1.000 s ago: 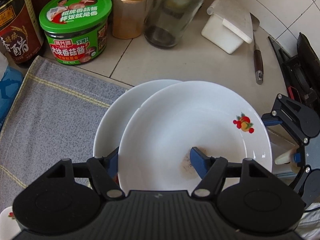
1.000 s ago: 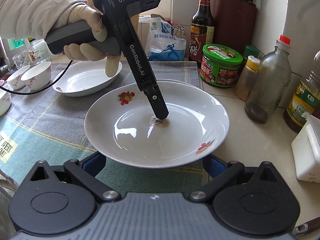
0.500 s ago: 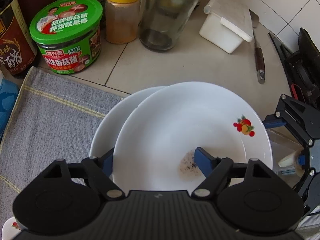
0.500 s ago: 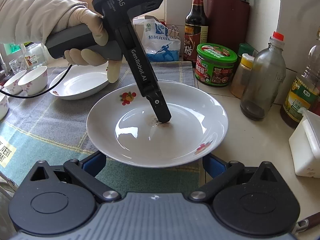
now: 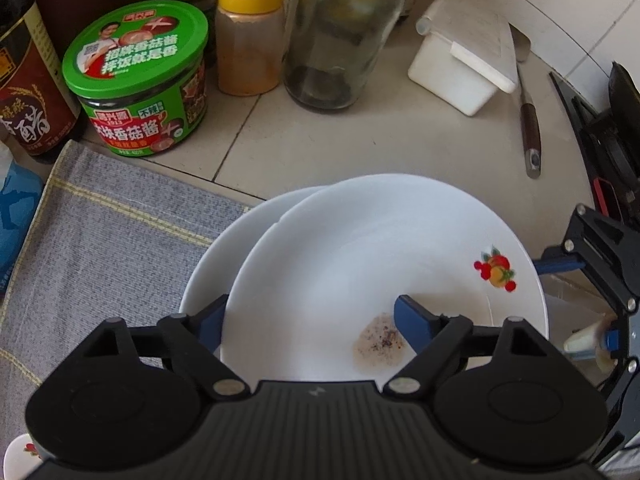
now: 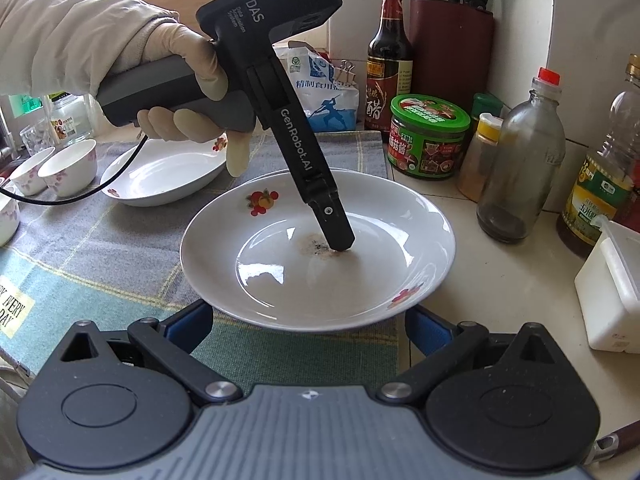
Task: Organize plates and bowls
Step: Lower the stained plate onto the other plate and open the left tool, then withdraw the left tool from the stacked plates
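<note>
A white plate with fruit prints [image 5: 376,264] [image 6: 380,216] has a brown stain in its well. It lies tilted on a second white plate [image 5: 218,264], offset to the right. My left gripper [image 5: 308,318] is shut on the top plate's near rim, one finger inside the well, one under the rim. It shows from outside in the right wrist view [image 6: 338,240]. My right gripper [image 6: 308,326] is open, its fingers apart on either side of the plate's near edge, not touching it. A third plate [image 6: 160,172] and small flowered bowls [image 6: 70,166] stand at the left.
A grey-green cloth [image 6: 100,248] covers the counter's left part. Along the wall stand a green-lidded jar [image 5: 140,76], a vinegar bottle [image 6: 390,64], a spice jar [image 5: 248,36] and a glass bottle [image 5: 340,32]. A white box [image 5: 466,52] and a knife [image 5: 530,132] lie at the right.
The left gripper has carried the top plate to the right, so it sits farther over the tiled counter. The right gripper has drawn back a little.
</note>
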`<state>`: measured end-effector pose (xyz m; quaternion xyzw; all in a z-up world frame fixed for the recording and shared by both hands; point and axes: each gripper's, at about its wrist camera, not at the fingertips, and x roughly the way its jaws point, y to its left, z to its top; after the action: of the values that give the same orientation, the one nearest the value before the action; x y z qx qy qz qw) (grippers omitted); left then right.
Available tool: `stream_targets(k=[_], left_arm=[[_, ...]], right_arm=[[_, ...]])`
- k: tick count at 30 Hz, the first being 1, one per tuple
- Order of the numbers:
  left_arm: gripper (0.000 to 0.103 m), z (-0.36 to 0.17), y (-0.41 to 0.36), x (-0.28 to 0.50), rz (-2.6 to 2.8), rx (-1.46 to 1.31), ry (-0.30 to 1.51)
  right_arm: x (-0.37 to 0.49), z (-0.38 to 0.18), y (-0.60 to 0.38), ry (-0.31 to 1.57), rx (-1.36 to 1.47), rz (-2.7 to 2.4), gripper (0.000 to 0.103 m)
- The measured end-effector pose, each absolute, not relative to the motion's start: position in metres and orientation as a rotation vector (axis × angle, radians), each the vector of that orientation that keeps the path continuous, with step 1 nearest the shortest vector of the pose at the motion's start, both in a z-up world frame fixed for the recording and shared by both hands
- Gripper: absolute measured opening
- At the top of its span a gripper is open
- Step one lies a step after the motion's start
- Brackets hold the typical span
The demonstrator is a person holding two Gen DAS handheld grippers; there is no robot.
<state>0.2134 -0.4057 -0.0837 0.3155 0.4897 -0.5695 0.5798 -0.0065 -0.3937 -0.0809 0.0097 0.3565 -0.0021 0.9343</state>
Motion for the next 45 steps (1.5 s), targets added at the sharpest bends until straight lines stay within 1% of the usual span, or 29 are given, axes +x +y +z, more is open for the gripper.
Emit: stream_targets(k=[30, 35, 40, 45], left_arm=[[0.087, -0.068, -0.398, 0.216, -1.267, 0.726, 1.07], [0.087, -0.062, -0.391, 0.214, -1.233, 0.734, 1.022], [0.087, -0.047, -0.377, 0.214, -1.211, 0.672, 0.983], [0.088, -0.023, -0.348, 0.196, -1.153, 0.584, 0.856]], right_arm=[[-0.014, -0.079, -0.393, 0.692, 0.014, -0.016, 0.103], [-0.016, -0.08, -0.395, 0.699, 0.012, -0.054, 0.103], [-0.021, -0.078, -0.396, 0.69, 0.032, -0.085, 0.103], [-0.023, -0.077, -0.394, 0.686, 0.028, -0.123, 0.103]])
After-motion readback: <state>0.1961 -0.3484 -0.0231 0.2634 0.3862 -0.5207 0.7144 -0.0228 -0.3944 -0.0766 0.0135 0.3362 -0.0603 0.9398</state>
